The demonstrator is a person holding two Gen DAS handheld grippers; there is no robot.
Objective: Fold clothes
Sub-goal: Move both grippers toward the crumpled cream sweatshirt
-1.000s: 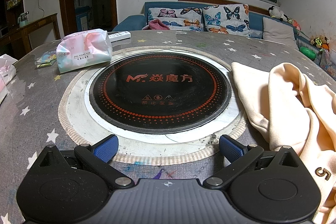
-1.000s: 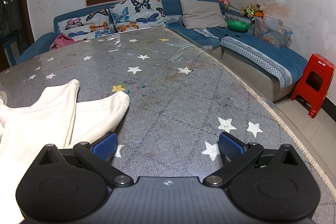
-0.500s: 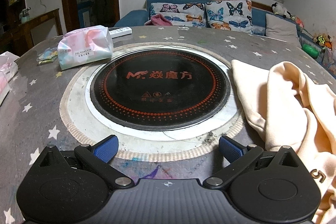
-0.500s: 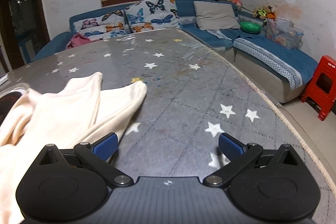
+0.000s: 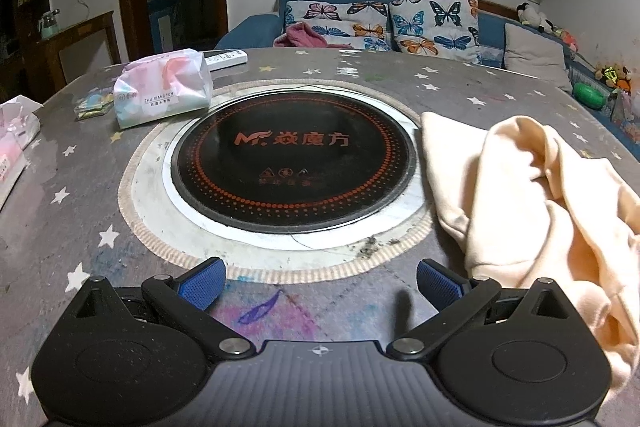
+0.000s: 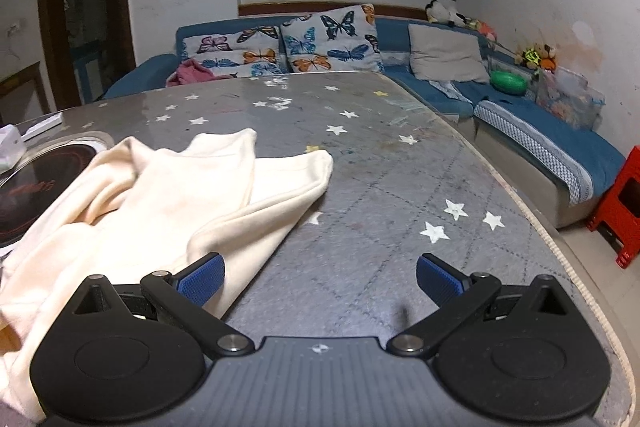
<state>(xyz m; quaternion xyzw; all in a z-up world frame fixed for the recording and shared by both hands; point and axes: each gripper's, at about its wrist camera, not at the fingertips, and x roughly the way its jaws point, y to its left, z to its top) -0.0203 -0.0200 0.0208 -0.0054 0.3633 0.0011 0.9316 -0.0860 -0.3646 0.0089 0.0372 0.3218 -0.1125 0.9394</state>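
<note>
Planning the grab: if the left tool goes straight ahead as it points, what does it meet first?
Likely the black cooktop set in the table, past bare tablecloth. The cream garment lies to the right, off that line. Depth is uncertain.

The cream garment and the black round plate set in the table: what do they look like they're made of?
Cream garment: soft matte knit, probably cotton fleece or jersey; it slumps in thick rounded folds with no shine. Black round plate: smooth glossy glass or ceramic, likely an induction cooktop; it reflects the room faintly and carries printed orange dots and lettering.
</note>
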